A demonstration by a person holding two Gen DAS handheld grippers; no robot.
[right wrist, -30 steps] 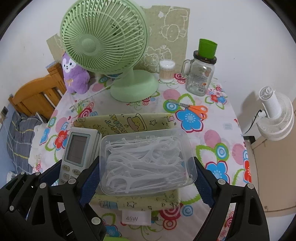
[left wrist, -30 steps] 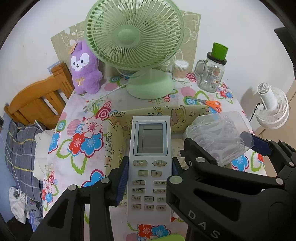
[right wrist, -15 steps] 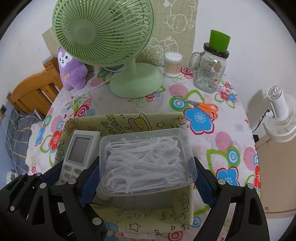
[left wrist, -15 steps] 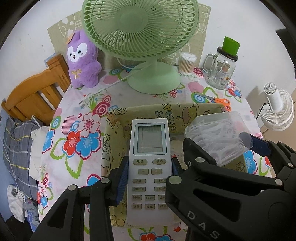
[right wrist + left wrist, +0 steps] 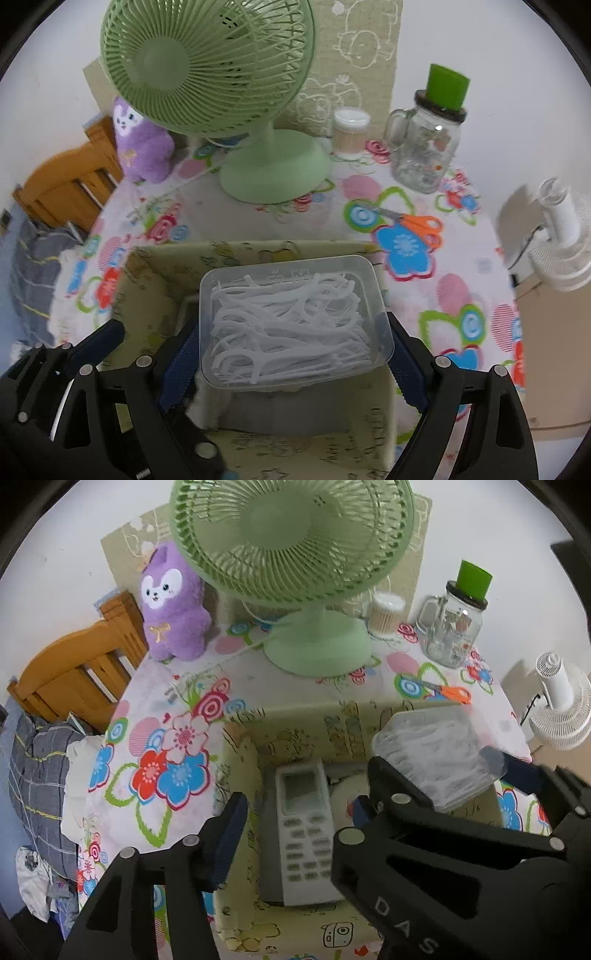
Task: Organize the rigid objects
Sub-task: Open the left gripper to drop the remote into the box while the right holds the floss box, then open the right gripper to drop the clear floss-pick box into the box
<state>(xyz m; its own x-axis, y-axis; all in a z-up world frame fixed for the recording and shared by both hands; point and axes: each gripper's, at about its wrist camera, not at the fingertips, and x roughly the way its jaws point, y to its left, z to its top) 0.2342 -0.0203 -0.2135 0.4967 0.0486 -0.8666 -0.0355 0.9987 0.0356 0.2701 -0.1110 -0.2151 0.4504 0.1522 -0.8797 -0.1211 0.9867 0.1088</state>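
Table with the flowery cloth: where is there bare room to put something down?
Free: the cloth left of the fabric bin, in front of the purple plush toy; also right of the scissors. Crowded: the back, with green fan, cotton swabs and jar.

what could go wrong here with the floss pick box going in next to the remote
The right gripper holds the clear floss pick box above the fabric bin; released now, it may land on the remote or tip. The left gripper, jaws opening, straddles the remote and could snag the bin's soft wall.
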